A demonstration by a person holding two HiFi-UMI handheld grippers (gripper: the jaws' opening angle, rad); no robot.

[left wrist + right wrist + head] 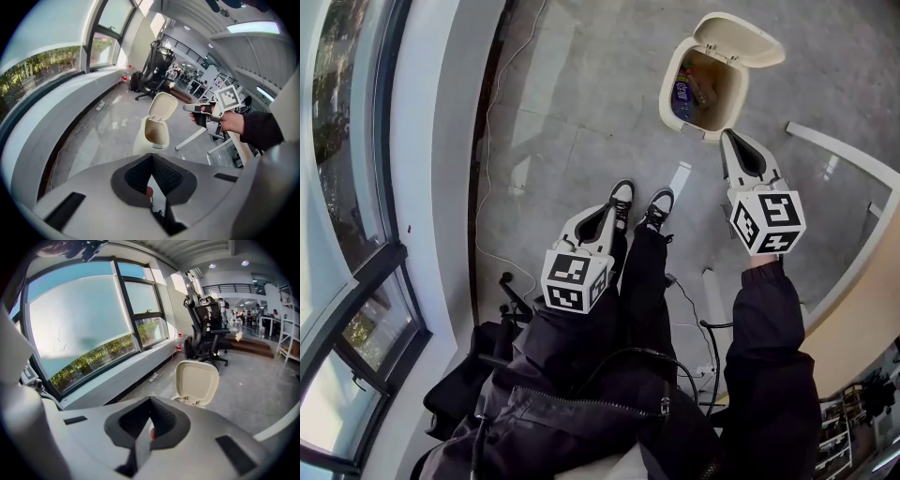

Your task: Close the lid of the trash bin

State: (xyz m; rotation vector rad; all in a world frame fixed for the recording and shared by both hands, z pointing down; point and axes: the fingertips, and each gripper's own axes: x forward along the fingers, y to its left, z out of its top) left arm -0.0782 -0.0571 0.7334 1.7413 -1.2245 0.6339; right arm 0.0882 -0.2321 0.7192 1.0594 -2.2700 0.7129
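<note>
Above my shoes point(621, 195), left gripper point(612, 210) hangs, jaws clenched, empty. Right gripper point(728, 141), likewise clenched and empty, aims at the bin point(667, 94) on the floor point(581, 103); its lid point(741, 39) stands open at the far rim. Approach step, I judge; next, tip that lid toward me.

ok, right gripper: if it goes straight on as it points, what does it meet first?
Probably the trash bin: the right gripper, jaws shut, aims at its near rim, the raised lid standing just behind. Nothing shows between them; depth is unclear.
</note>
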